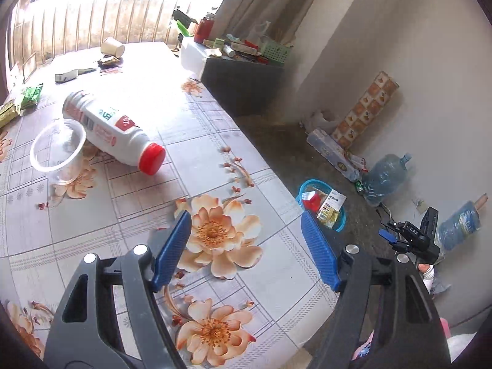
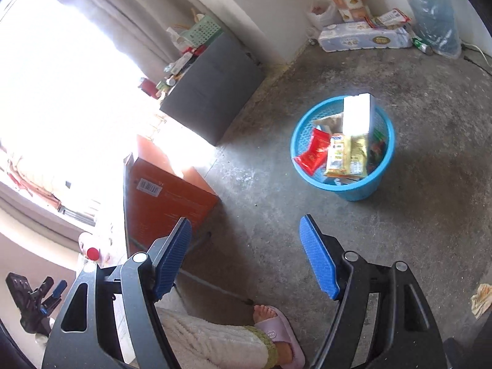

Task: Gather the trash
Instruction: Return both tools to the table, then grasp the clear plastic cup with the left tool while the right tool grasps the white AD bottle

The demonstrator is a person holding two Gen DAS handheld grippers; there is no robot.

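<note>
A white bottle with a red cap [image 1: 109, 130] lies on its side on the flowered table [image 1: 261, 166]. A clear plastic cup [image 1: 58, 147] leans against it. A paper cup [image 1: 112, 46], wrappers [image 1: 109, 61] and green packets [image 1: 29, 97] lie farther back. My left gripper [image 1: 246, 224] is open and empty above the table's near edge. My right gripper [image 2: 246, 230] is open and empty over the floor, short of the blue basket [image 2: 378, 181], which holds a white box [image 2: 358, 117] and snack packets [image 2: 346, 153]. The basket also shows in the left wrist view [image 1: 303, 189].
A dark cabinet [image 2: 212, 92] with clutter and a green basket [image 2: 203, 29] stands by the curtain. An orange box [image 2: 166, 196] sits under the table. A water jug [image 2: 430, 12] and paper rolls [image 2: 363, 40] line the wall. The person's slippered foot [image 2: 276, 332] is below my right gripper.
</note>
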